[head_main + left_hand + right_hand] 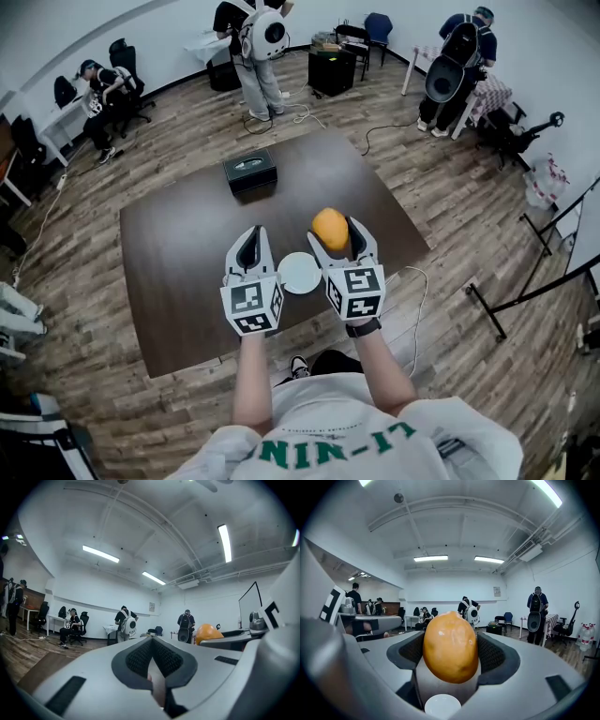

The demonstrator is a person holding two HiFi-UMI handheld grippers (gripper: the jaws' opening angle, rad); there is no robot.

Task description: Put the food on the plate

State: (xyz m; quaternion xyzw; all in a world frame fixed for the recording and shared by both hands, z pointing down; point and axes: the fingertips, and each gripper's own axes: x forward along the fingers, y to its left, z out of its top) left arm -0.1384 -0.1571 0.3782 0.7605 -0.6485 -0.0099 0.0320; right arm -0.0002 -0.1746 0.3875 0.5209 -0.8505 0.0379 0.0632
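An orange-yellow oval food [329,228] is clamped between the jaws of my right gripper [336,234], held up above the dark brown table [187,244]. In the right gripper view the food [450,646] fills the gap between the pads, and the small white plate [442,706] shows below it. The plate [300,273] lies near the table's front edge, between my two grippers. My left gripper [250,246] is beside it on the left, shut with nothing in it; its pads [140,656] meet. The food [208,632] also shows at the right of the left gripper view.
A black box [250,172] stands at the far side of the table. Several people [260,47] stand or sit around the room's edges, with chairs, desks and cables [375,131] on the wooden floor.
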